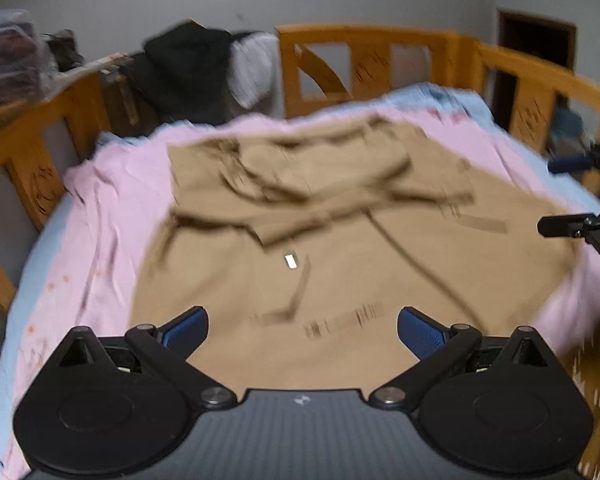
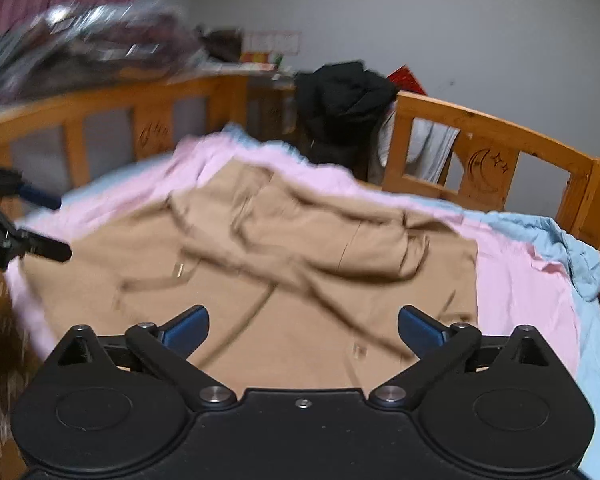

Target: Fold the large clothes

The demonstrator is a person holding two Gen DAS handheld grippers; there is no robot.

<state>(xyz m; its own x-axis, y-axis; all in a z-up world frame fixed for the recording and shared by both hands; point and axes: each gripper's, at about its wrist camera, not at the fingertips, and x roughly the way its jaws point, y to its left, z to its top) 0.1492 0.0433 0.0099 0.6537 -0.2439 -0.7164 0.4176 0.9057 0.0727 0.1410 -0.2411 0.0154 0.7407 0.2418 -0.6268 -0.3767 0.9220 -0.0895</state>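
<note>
A large tan coat [image 1: 340, 240] lies spread on a pink sheet [image 1: 108, 216] on the bed, its sleeves folded across its upper part. It also shows in the right wrist view [image 2: 284, 264]. My left gripper [image 1: 303, 330] hovers open and empty over the coat's near hem. My right gripper [image 2: 303, 330] is open and empty over the coat's near edge. The right gripper also shows at the right edge of the left wrist view [image 1: 556, 196], and the left gripper shows at the left edge of the right wrist view [image 2: 60, 226]. Both views are blurred.
A wooden bed rail [image 1: 364, 60] runs around the far sides of the bed [image 2: 480, 148]. A black garment [image 1: 188, 72] hangs over the far rail [image 2: 344, 100]. A blue sheet [image 2: 572, 264] lies under the pink one. Bagged items [image 2: 84, 48] are piled behind the left rail.
</note>
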